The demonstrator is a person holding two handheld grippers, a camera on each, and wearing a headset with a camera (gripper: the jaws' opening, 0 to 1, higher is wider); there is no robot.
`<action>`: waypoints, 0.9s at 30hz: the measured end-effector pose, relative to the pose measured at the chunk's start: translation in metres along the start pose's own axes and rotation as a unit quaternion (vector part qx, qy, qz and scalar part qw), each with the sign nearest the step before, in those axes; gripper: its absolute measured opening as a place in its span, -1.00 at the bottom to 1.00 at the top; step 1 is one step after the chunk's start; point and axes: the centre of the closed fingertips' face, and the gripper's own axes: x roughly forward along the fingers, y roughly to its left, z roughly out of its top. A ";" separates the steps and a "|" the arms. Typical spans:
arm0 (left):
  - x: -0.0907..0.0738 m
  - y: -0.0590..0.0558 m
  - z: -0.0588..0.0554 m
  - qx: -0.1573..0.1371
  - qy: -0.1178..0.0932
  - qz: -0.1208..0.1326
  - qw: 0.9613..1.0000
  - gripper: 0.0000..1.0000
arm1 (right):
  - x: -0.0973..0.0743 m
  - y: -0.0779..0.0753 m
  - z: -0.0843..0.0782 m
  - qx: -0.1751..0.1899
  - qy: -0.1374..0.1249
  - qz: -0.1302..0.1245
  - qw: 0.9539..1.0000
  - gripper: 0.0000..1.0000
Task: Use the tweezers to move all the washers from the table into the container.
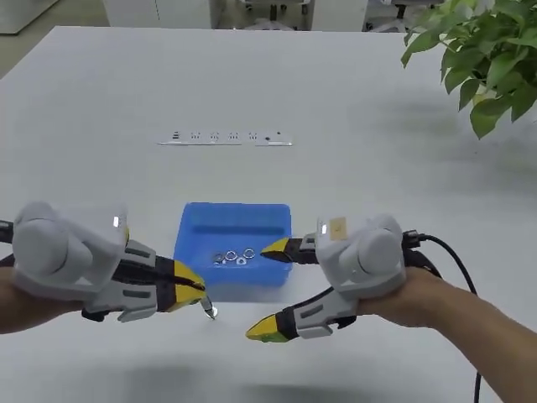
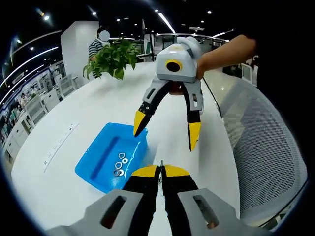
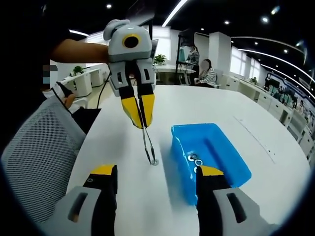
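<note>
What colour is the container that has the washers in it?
Bright blue. The container shows best in the right gripper view.

Lighting is bright and even. Sources are ceiling strip lights (image 3: 174, 12) and recessed spots (image 2: 45, 17), seen in both gripper views. The table (image 1: 352, 109) carries soft, diffuse shadows beside the plant (image 1: 491, 59) and across its near edge, with no hard glare. The head view is sharp, its far background slightly soft. The gripper views bend heavily at the edges, while the tweezers (image 3: 146, 140) and blue container (image 3: 216, 142) stay crisp.
</note>
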 end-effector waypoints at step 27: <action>0.003 0.005 0.002 -0.004 0.003 -0.005 1.000 -0.87 | 0.044 0.007 0.006 -0.076 0.019 0.058 0.995 -0.43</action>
